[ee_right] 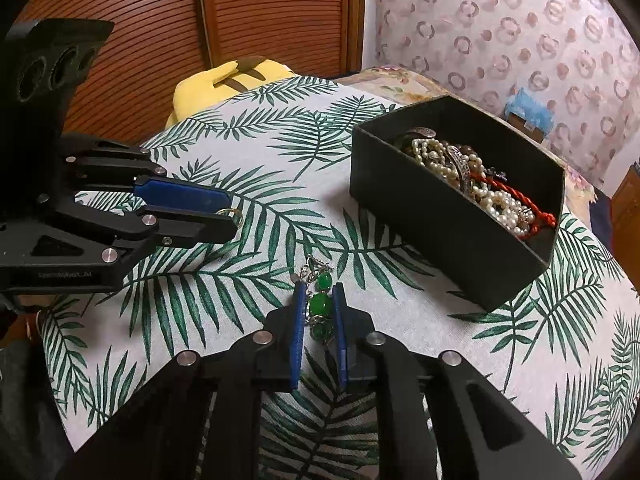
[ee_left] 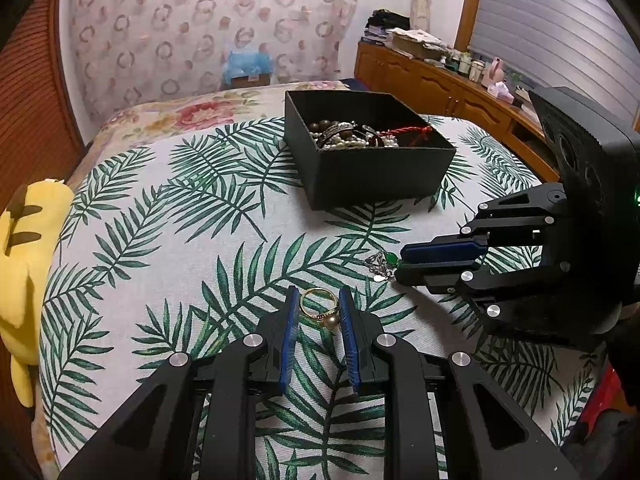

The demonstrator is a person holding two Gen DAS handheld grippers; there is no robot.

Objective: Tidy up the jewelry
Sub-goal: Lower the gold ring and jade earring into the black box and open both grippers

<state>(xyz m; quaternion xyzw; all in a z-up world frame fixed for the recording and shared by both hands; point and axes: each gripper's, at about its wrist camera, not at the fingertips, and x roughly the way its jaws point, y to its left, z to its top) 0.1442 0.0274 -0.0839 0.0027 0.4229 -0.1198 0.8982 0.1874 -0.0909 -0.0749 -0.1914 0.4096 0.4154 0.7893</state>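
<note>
So the left gripper (ee_left: 318, 306) was down on the palm-leaf cloth (ee_left: 168, 208) with its 2 blue-padded fingers spread either side of a gold ring (ee_left: 319, 305), which lay flat on the fabric between the pads; the right pad looked to be touching it, the left one had a sliver of gap. The ring was a thin yellow-gold band with a row of tiny dark stones and a round brownish-gold pearl-type bead sitting on its near side. Over on the other side, the right gripper (ee_right: 318, 300) had its fingers parted around a green pendant piece (ee_right: 320, 304), 3 glossy green oval stones strung in a line with silvery filigree metalwork at the far end, lying on the cloth between the pads and not clearly squeezed. From the left wrist camera you could only see the silver bit and 1 green stone poking out past the right fingertips. Behind both sat an open black box (ee_left: 384, 176), square and matte, already holding a tangle: white pearl strands (ee_right: 492, 200), a twisted red cord (ee_right: 516, 204), some dark wooden beads and silver-toned bangles. A yellow plush toy (ee_left: 20, 264) hung off the cloth's left edge.
</note>
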